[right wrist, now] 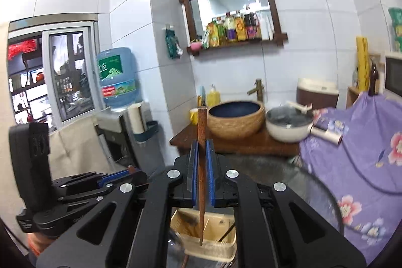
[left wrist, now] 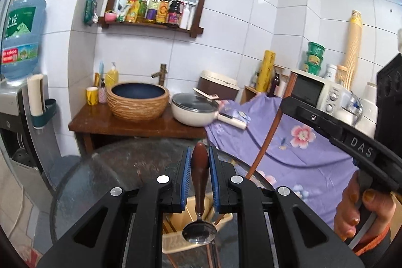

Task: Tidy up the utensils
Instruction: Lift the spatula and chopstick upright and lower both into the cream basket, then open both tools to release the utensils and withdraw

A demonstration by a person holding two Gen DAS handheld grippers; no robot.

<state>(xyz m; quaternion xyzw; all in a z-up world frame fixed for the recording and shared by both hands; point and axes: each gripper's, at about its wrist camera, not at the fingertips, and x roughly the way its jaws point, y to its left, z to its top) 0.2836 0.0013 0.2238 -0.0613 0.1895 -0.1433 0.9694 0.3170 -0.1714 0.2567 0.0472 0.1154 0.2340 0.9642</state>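
- The left gripper (left wrist: 199, 167) has its blue pads nearly together, pinching the brown wooden handle of a spoon (left wrist: 199, 205); the metal bowl hangs down, straight above the beige utensil holder (left wrist: 176, 237).
- The right gripper (right wrist: 201, 172) is clamped almost fully onto a single wooden chopstick (right wrist: 201, 167), held near upright with its tip hanging over the same holder (right wrist: 208, 240), which stands on the glass table (right wrist: 301, 182).
- Judging by this, both pieces are lifted and need sorting into separate compartments of the holder.
- Keep each grip firm: the spoon is pinched high on a tapered handle and could swing or slip.
- Lower one tool at a time so the grippers, which are close together above the holder, do not collide.
- Line each tip over its compartment, clear of the divider, before letting go.
- A pair of chopsticks already leans inside the holder; steer clear of them.
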